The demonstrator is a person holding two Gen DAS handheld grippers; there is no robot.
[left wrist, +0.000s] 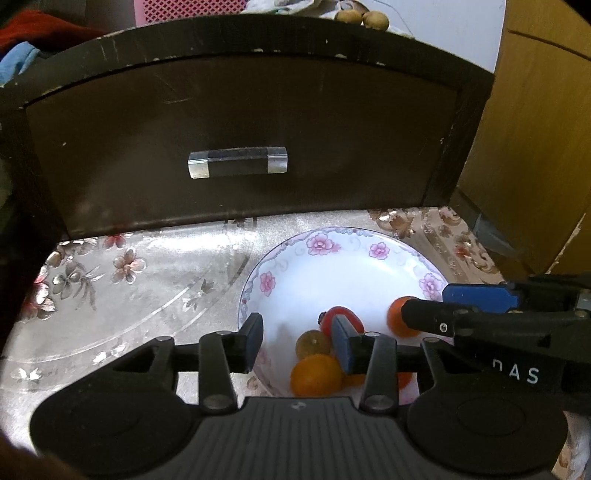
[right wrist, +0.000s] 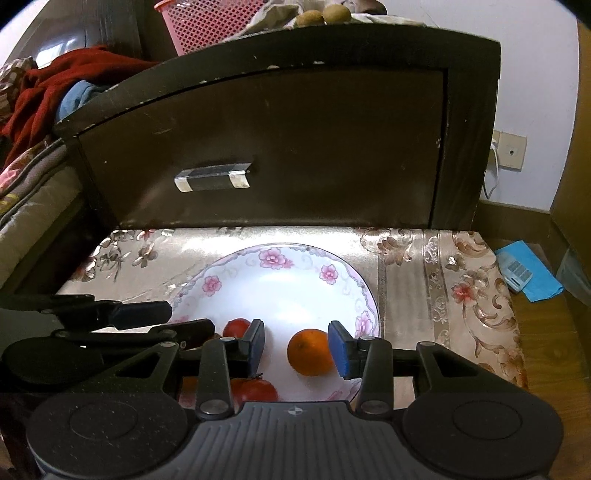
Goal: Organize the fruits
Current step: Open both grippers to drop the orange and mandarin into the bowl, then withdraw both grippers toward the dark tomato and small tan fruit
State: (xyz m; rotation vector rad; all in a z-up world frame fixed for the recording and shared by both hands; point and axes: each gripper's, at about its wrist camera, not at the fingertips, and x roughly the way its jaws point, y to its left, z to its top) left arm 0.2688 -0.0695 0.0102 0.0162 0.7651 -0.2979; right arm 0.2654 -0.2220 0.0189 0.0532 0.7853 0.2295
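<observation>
A white plate with pink flowers (left wrist: 343, 266) (right wrist: 291, 291) sits on a small table with a floral cover. It holds several small fruits: an orange (right wrist: 309, 351) (left wrist: 397, 317), a red tomato (left wrist: 338, 314) (right wrist: 236, 326), a yellowish round fruit (left wrist: 312, 343), another orange fruit (left wrist: 316, 374) and a red fruit (right wrist: 258, 391) at the near rim. My right gripper (right wrist: 301, 349) is open, its jaws either side of the orange, above the plate. My left gripper (left wrist: 299, 341) is open over the plate's left part, empty.
A dark wooden cabinet front with a drawer handle (left wrist: 238, 162) (right wrist: 214, 177) stands right behind the table. Two brown fruits (left wrist: 362, 17) lie on its top. A pink basket (right wrist: 207, 22) and red cloth (right wrist: 55, 85) are at the left. A blue packet (right wrist: 528, 273) lies on the floor.
</observation>
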